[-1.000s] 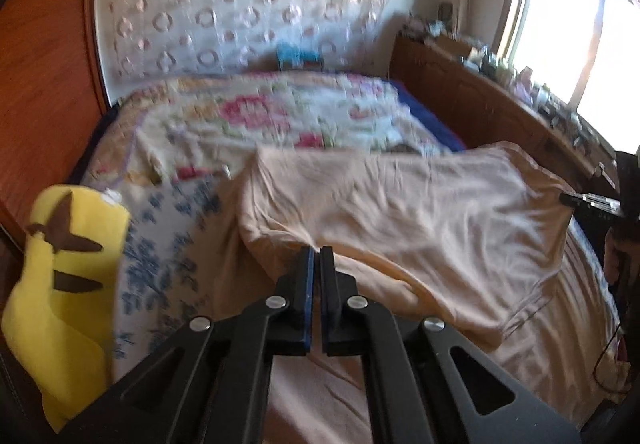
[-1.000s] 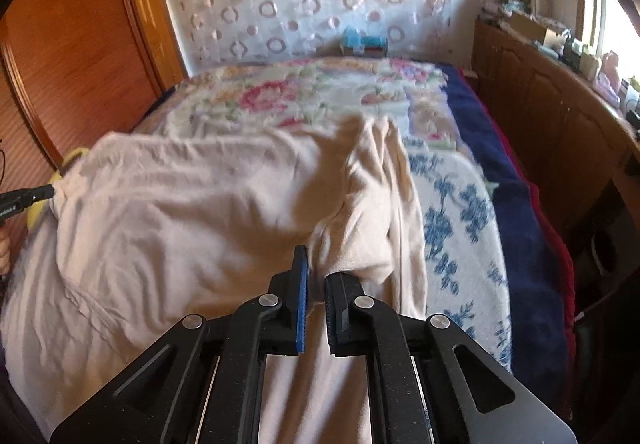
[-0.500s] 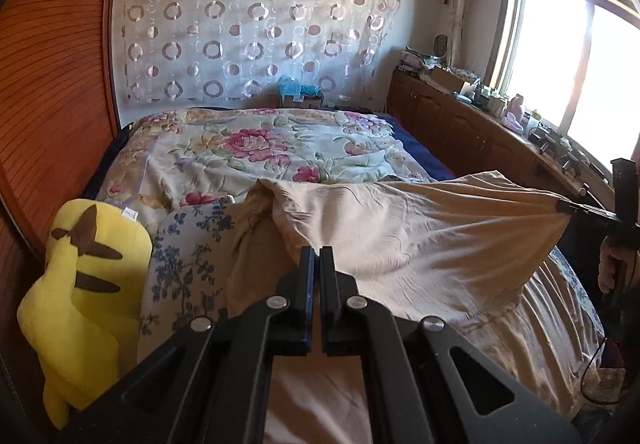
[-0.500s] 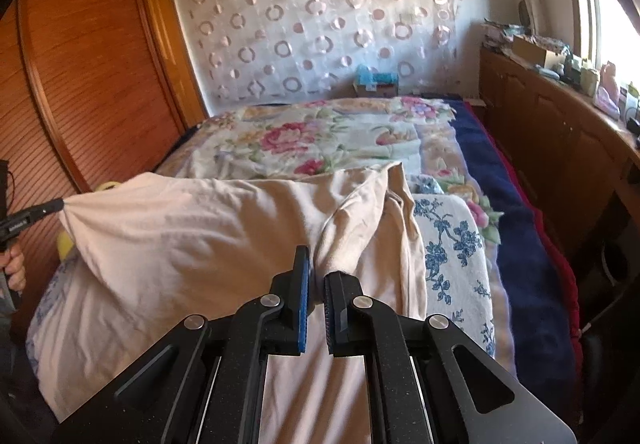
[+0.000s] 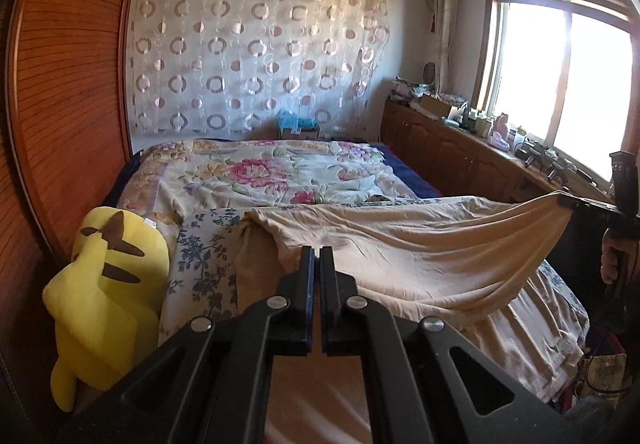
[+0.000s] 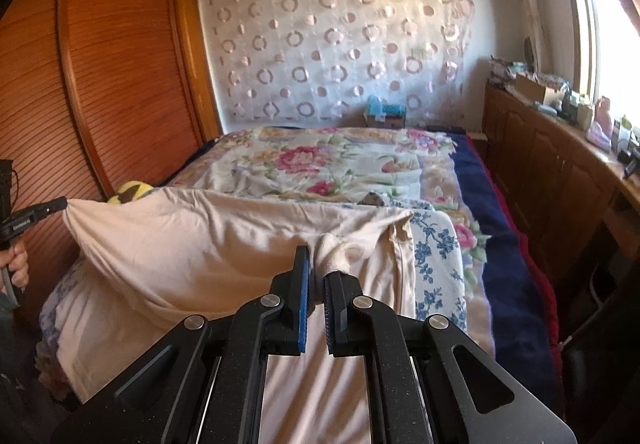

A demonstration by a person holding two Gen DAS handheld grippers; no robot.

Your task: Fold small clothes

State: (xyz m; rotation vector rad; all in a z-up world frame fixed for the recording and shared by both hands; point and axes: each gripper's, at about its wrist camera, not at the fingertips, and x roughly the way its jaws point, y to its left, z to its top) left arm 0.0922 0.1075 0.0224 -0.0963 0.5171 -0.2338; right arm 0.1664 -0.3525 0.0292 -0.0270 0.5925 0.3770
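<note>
A peach cloth [image 5: 420, 244] hangs stretched between my two grippers above the bed; it also shows in the right wrist view [image 6: 208, 244]. My left gripper [image 5: 314, 256] is shut on one corner of it. My right gripper [image 6: 316, 264] is shut on a bunched corner at the other end. Each gripper shows from the other's camera, the right one at the far right [image 5: 584, 204] and the left one at the far left [image 6: 40, 210]. The cloth's lower part drapes onto the bed.
The bed [image 5: 280, 172] has a floral quilt and a blue-flowered sheet [image 6: 436, 256]. A yellow plush toy [image 5: 108, 284] sits at the left by the wooden wardrobe [image 6: 120, 64]. A cluttered wooden cabinet [image 5: 460, 148] runs under the window at the right.
Both grippers have risen and drawn back with the cloth, lifting its top edge off the bed and pulling it taut between them.
</note>
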